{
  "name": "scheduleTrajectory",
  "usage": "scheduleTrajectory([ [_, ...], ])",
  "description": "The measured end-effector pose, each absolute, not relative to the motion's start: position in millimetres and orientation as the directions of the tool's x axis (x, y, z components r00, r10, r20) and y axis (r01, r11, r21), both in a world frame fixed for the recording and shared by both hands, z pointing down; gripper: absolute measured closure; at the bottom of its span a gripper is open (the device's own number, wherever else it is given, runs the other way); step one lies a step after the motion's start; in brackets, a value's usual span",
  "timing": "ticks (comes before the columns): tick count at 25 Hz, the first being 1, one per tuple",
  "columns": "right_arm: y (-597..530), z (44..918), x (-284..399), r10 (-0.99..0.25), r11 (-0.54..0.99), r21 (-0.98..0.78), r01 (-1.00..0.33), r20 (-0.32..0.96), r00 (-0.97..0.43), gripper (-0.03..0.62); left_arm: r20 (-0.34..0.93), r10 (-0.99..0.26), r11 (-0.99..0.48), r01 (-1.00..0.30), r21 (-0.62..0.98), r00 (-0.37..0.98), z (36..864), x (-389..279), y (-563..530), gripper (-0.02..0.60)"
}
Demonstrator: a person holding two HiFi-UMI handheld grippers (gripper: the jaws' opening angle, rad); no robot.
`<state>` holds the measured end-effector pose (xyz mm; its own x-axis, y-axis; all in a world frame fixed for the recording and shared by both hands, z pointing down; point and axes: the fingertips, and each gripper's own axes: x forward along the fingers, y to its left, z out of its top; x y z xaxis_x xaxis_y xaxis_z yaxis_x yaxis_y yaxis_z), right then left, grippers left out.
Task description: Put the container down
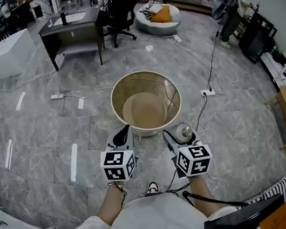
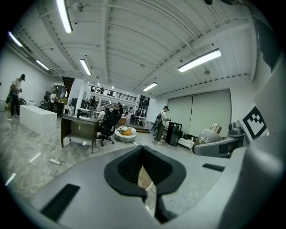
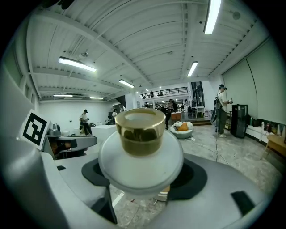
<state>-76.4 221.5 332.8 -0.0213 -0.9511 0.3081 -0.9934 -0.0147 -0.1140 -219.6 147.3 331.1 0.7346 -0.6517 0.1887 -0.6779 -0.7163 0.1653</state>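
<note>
While my right gripper (image 1: 181, 133) clamps the white, gold-capped jar (image 3: 140, 150), my left gripper (image 1: 123, 137) is closed, empty; both hover beside the basin (image 1: 140, 72).

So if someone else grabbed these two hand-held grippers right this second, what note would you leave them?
The left gripper: fingers together, holding nothing.
The right gripper: fingers clamped on the white container with the gold cap, held in the air.
Both hover at the near rim of the big round tub, which stands on the floor.
Done: the container is in hand.
Left: lower it onto a surface, then open the fingers.
</note>
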Motion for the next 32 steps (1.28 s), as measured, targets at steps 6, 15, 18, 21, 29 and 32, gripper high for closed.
scheduleTrajectory([
  [6,192,335,-31,-0.950,0.000,-0.133,-0.991,0.310,-0.041,0.240,0.202,-0.667,-0.704,-0.695,0.147,0.718,329,-180,119,0.578],
  [15,166,340,28,-0.947,0.015,-0.168,-0.986,0.312,-0.068,0.240,0.222,-0.675,-0.699,-0.706,0.112,0.704,325,-124,94,0.578],
  [18,160,341,40,-0.947,0.014,-0.193,-0.981,0.312,-0.075,0.240,0.230,-0.673,-0.700,-0.706,0.107,0.703,325,-112,88,0.578],
  [21,155,343,49,-0.947,0.015,-0.204,-0.979,0.310,-0.079,0.240,0.235,-0.673,-0.701,-0.706,0.100,0.701,328,-103,83,0.579],
  [29,137,343,62,-0.947,0.012,-0.203,-0.979,0.311,-0.076,0.240,0.242,-0.677,-0.692,-0.713,0.115,0.695,330,-90,64,0.578],
  [32,129,346,67,-0.946,0.010,-0.201,-0.980,0.315,-0.074,0.240,0.235,-0.673,-0.696,-0.708,0.121,0.702,330,-81,56,0.578],
])
